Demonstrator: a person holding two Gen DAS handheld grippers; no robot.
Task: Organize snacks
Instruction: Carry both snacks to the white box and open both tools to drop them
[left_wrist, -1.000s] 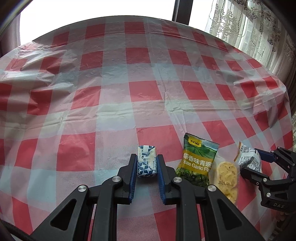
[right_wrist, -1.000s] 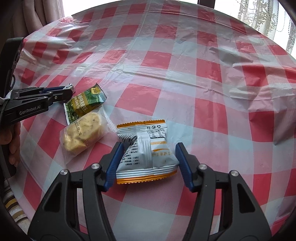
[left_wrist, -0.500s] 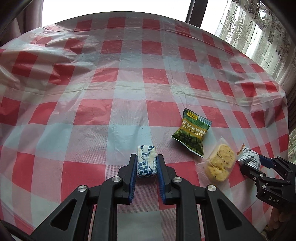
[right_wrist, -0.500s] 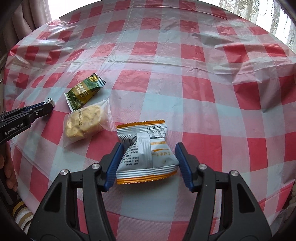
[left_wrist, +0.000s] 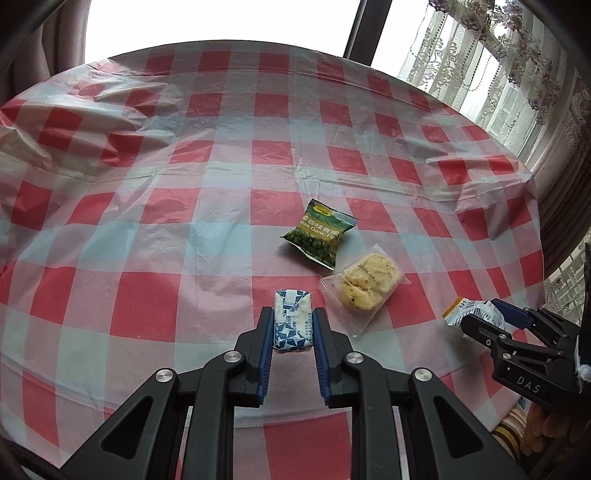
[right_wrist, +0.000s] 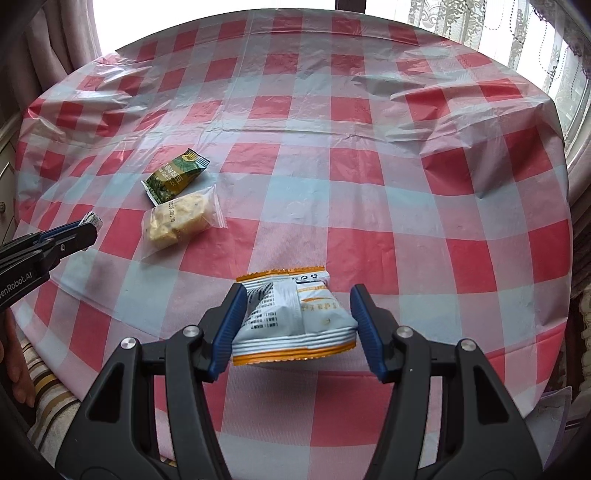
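A home dining room, by the look of it: a round bench (left_wrist: 229, 155) under a red-and-white checked plastic tablecloth (right_wrist: 369, 206), embroidered lace curtains (left_wrist: 476, 62) and heavier drapes (right_wrist: 55, 48) at a bright window (left_wrist: 221, 22).

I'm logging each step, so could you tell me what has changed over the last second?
Both grippers pulled back from the table, each still clamping its snack: left gripper the blue packet, right gripper the white packet. The green packet and biscuit bag stayed put.
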